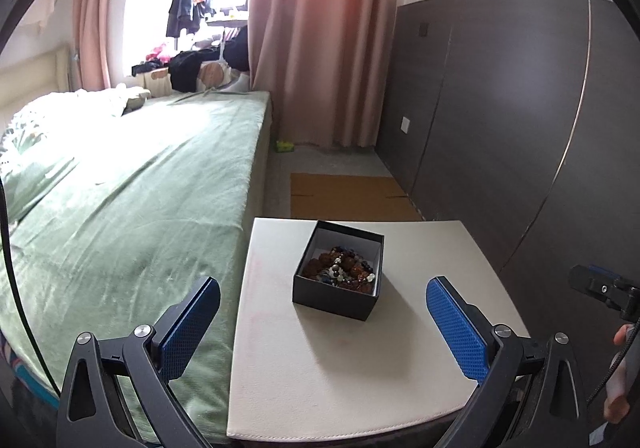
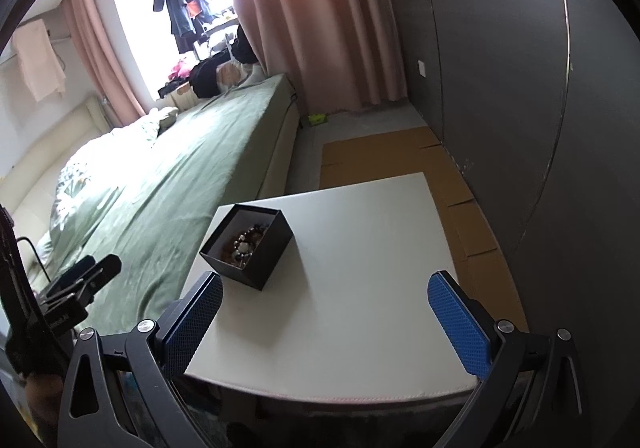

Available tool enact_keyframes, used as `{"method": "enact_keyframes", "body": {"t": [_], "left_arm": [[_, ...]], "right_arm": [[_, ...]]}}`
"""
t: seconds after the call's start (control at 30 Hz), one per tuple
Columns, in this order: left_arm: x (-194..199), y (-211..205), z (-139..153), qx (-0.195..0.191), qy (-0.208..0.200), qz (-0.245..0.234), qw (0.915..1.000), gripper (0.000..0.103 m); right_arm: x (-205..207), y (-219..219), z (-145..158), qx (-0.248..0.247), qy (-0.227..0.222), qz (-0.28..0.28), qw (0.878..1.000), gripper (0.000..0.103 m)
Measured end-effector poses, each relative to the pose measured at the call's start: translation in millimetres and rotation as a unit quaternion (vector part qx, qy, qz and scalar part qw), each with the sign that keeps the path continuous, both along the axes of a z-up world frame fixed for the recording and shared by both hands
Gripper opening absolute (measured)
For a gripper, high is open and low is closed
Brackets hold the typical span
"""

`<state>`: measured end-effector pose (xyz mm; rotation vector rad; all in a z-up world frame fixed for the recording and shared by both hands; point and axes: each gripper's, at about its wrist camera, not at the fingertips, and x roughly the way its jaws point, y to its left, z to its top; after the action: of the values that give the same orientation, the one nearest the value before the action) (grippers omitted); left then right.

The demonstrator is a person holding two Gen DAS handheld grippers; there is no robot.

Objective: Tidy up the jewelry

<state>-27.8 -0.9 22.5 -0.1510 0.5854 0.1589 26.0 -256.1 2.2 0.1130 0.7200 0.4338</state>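
A small black box (image 1: pixel 334 296) with a white lining stands on a white table (image 1: pixel 320 376). Inside it lies a tangle of beaded jewelry (image 1: pixel 342 268) in brown, blue and silver. My left gripper (image 1: pixel 324 288) is open, its blue pads spread wide just short of the box, with nothing held. The right wrist view shows the same box (image 2: pixel 252 252) at the table's (image 2: pixel 360 308) left side, with the beads (image 2: pixel 244 244) inside. My right gripper (image 2: pixel 326 284) is open and empty, hovering over the near part of the table to the right of the box.
A bed with a green sheet (image 1: pixel 132 200) runs along the table's left side. A dark grey panelled wall (image 1: pixel 520 128) stands on the right. Flat cardboard (image 1: pixel 348 196) lies on the floor beyond the table. The other gripper (image 1: pixel 604 288) and a hand (image 1: pixel 618 380) show at right.
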Motion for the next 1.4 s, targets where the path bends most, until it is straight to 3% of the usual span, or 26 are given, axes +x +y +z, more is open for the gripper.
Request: {"method": "enact_keyframes", "body": {"t": [1.4], "left_arm": [[1, 0, 0, -0.013, 0.004, -0.014, 0.9998, 0.103]], "right_arm": [[5, 7, -12, -0.013, 0.008, 0.002, 1.0, 0.103]]}}
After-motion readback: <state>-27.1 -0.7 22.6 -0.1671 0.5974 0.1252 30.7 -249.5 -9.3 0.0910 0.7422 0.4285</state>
